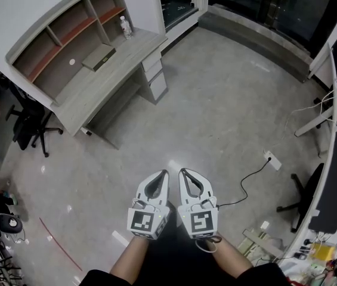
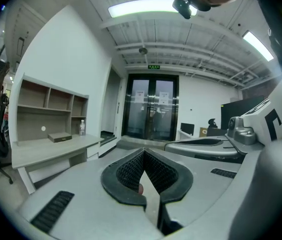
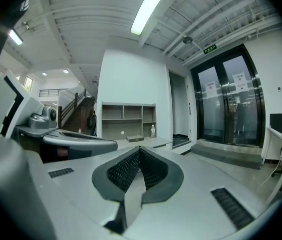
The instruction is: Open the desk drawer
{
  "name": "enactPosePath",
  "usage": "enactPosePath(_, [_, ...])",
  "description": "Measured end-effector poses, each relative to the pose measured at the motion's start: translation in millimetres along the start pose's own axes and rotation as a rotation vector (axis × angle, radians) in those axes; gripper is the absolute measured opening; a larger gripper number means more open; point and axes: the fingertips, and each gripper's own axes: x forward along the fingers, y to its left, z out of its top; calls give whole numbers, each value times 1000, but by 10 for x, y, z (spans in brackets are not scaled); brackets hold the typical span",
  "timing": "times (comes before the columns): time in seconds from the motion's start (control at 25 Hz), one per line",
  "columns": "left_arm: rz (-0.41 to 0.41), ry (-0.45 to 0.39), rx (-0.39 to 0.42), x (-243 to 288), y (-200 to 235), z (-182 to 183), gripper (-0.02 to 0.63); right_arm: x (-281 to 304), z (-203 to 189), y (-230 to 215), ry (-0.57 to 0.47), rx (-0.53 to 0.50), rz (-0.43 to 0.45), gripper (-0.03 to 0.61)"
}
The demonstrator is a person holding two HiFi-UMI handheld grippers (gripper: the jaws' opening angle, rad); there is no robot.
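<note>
So we've got the desk (image 1: pixel 90 91) across the floor from us with shelves (image 1: pixel 67 37) stacked on its back edge. The drawers (image 1: pixel 155 73) sit shut in a column under the desk's right end, going by the head view. Our left gripper (image 1: pixel 164 173) and right gripper (image 1: pixel 182 172) hang side by side well short of the desk, both aimed at it, jaws clenched tight on nothing, and on the desktop there's a flat box (image 1: pixel 98 56) mid-desk and a bottle (image 1: pixel 125 27) over the drawer end.

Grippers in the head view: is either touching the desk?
No, the left gripper and right gripper hang over the floor, far from the desk.
</note>
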Motion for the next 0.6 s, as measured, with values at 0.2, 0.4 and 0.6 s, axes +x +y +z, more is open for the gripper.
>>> enactPosePath(0.2, [-16,7,-16,295,225,-26,3,343,-56,-95,30,-6,-5,6])
enactPosePath(0.4, [-29,-1,-14,638,649,86,3,832,46,-196,38,-4,-22,6])
enactPosePath(0.6, [-61,-19,-2,941,1109,282,3,1397,179,-186,59,-6,-33,6])
